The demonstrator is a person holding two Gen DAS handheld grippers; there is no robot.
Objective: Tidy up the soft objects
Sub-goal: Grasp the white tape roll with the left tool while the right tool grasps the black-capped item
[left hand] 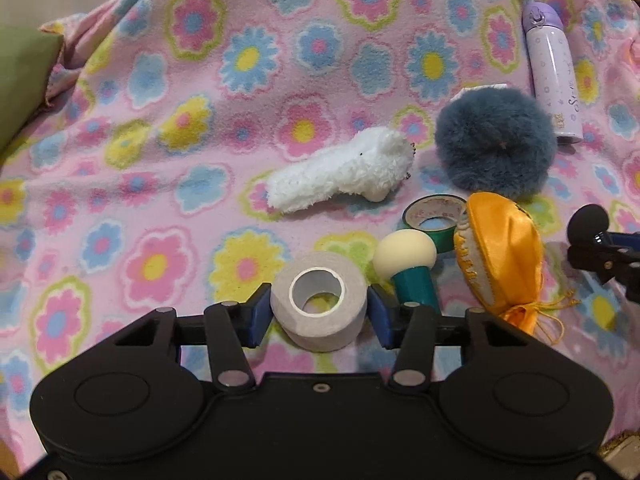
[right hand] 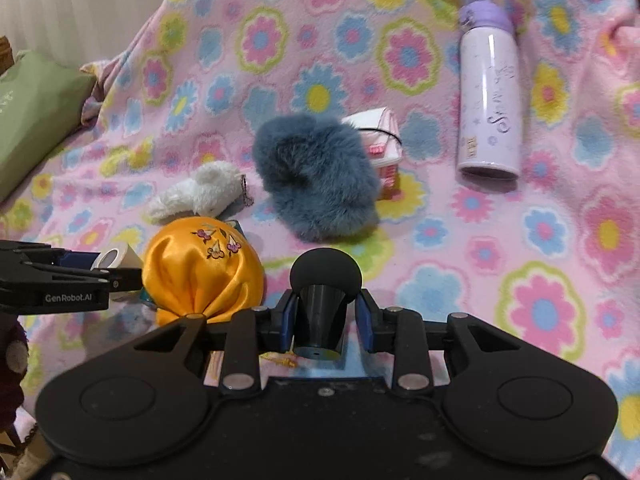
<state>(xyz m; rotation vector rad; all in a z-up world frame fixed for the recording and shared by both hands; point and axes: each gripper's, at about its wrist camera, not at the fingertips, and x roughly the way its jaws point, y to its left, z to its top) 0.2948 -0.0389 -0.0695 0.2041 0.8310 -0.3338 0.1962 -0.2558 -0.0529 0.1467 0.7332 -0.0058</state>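
My left gripper [left hand: 320,296] is low over the flowered blanket [left hand: 160,160], its blue pads against both sides of a white tape roll [left hand: 318,308]. My right gripper [right hand: 326,298] is shut on the black handle of a black round-headed sponge [right hand: 325,276], held clear of the blanket. Ahead lie a white fluffy plush [left hand: 340,168], a blue-grey fur pom [left hand: 496,144] and an orange satin pouch [left hand: 500,252]. A cream sponge on a teal handle [left hand: 404,258] stands just right of the left gripper. From the right wrist view the pouch [right hand: 200,268] sits between the two grippers.
A green tape roll [left hand: 432,216] lies behind the cream sponge. A lilac bottle [right hand: 490,92] lies at the back right, with a small pink toy house [right hand: 386,148] behind the fur pom. A green cushion [left hand: 24,80] borders the blanket on the left.
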